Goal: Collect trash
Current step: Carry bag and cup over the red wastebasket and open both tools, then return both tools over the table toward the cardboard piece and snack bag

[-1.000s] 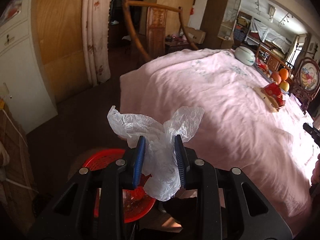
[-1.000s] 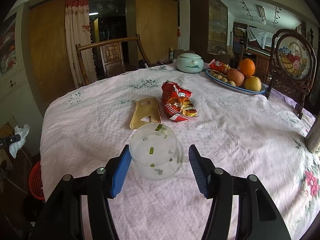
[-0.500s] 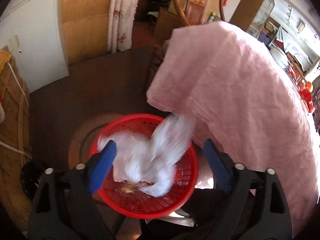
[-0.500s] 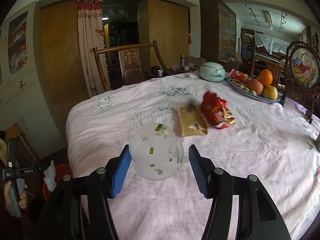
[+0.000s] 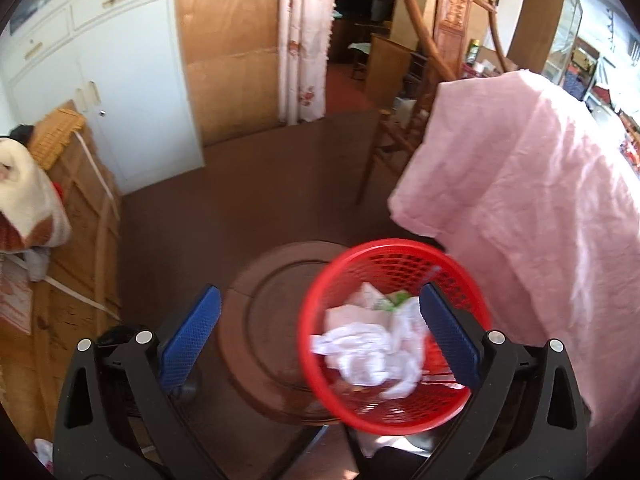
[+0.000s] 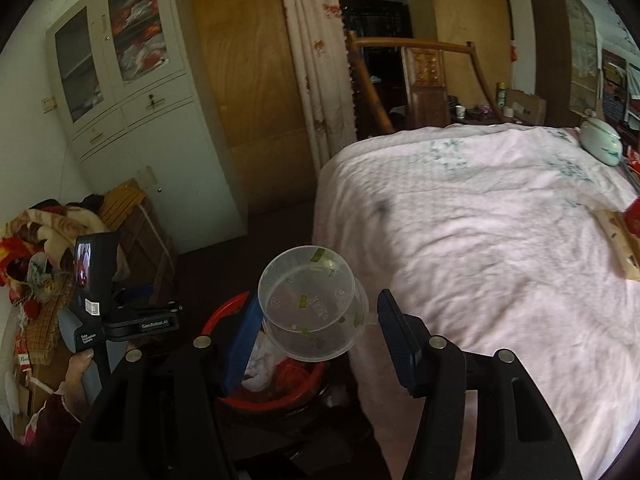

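Note:
A red mesh basket [image 5: 392, 244] stands on the floor beside the pink-clothed table [image 5: 540, 200]. A crumpled white plastic bag [image 5: 368, 344] lies loose inside it with other scraps. Above the basket hangs my left gripper [image 5: 318, 294]; its jaws are opening wide and nothing is between them. My right gripper [image 6: 318, 298] is shut on a clear plastic cup [image 6: 308, 312] flecked with green bits. It holds the cup tilted just off the table edge, over the basket [image 6: 216, 316].
A round wooden stand [image 5: 264, 320] sits under the basket. Behind the table stands a wooden chair [image 5: 404, 128]. A white cabinet [image 5: 120, 80] and a wooden crate [image 5: 80, 208] with blankets line the left. A hand [image 6: 78, 368] holds the other tool. A ceramic lidded bowl [image 6: 600, 142] rests on the table.
My left gripper swung down over the basket, opened and dropped the plastic bag into it. My right gripper carried the cup left, from over the table to beyond its edge.

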Available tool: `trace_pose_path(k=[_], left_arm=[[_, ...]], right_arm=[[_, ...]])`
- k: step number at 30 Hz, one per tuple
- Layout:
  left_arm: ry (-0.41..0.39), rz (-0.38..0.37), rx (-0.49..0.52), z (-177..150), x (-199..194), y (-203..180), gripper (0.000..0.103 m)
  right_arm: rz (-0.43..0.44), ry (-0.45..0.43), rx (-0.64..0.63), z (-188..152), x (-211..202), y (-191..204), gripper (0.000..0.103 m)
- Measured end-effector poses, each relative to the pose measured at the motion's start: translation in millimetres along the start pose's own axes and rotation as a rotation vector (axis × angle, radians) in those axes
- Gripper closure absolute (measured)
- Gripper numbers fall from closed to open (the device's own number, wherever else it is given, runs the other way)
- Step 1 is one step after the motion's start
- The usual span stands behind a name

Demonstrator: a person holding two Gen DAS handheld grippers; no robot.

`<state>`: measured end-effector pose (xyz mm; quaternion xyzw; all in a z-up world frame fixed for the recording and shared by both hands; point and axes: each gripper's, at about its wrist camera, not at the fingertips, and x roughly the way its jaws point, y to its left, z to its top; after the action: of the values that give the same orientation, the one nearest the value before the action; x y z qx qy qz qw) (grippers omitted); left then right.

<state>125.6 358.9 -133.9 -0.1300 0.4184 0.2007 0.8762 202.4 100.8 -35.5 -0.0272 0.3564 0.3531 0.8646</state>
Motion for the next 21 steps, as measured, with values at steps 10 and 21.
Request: trace_pose_path(k=[10,21], left_arm=[[0.015,0.016,-0.053,-1,4,30,0.007],[0.000,0.020,0.000,2,-3,7,0.007]], right_arm=[[0.160,0.131,-0.047,10,61,56,0.037],[0.103,0.107,0.051,9,47,19,0.033]])
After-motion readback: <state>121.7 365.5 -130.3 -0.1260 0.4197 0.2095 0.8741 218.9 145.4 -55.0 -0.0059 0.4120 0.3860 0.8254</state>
